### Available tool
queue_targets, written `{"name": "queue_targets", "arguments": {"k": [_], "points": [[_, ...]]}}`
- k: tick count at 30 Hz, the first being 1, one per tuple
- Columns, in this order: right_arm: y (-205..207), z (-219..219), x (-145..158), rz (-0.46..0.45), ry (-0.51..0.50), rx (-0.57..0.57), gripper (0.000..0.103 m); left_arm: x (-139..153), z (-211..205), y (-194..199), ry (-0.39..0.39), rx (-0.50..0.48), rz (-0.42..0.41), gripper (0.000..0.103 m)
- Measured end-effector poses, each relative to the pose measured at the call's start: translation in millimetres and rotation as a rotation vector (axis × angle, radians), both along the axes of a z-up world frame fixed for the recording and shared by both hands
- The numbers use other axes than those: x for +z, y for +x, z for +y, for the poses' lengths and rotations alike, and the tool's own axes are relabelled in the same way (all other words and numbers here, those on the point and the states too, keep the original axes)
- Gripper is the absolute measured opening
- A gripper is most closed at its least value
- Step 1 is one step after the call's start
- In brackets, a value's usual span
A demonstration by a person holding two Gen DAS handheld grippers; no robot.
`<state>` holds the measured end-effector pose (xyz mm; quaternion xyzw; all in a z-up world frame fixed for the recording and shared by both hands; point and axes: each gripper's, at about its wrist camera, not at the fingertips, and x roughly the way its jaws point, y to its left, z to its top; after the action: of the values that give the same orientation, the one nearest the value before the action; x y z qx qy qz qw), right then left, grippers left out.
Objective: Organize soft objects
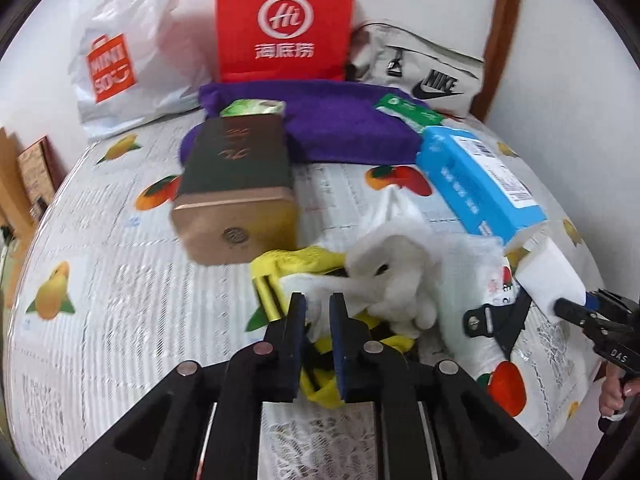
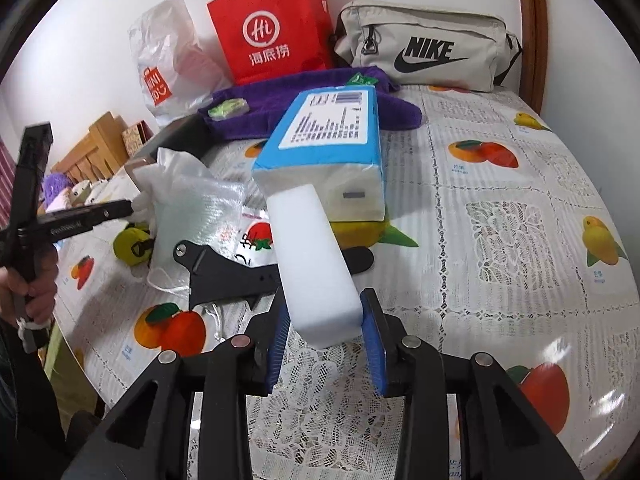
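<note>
Sponge block (image 2: 316, 264) held lightly in right gripper (image 2: 326, 320) jaws may slip out; left gripper (image 1: 318, 312) jaws, narrow on white cloth (image 1: 384, 276), could drag the yellow toy (image 1: 296, 260).

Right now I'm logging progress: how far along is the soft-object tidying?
Early. Nothing looks sorted: the purple towel, blue tissue pack and yellow plush lie scattered on the table. In hand: the right gripper clamps a white foam block; the left gripper pinches white cloth. Placing everything remains.
</note>
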<state>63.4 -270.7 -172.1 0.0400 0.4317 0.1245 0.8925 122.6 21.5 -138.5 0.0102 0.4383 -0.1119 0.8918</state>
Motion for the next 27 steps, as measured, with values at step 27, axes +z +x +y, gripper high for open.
{"name": "queue_targets", "arguments": {"k": [27], "points": [[-7.3, 4.2, 5.3, -0.03, -0.004, -0.007, 0.03, 3.9, 42.2, -14.6, -0.192, 0.122, -0.031, 0.006]]}}
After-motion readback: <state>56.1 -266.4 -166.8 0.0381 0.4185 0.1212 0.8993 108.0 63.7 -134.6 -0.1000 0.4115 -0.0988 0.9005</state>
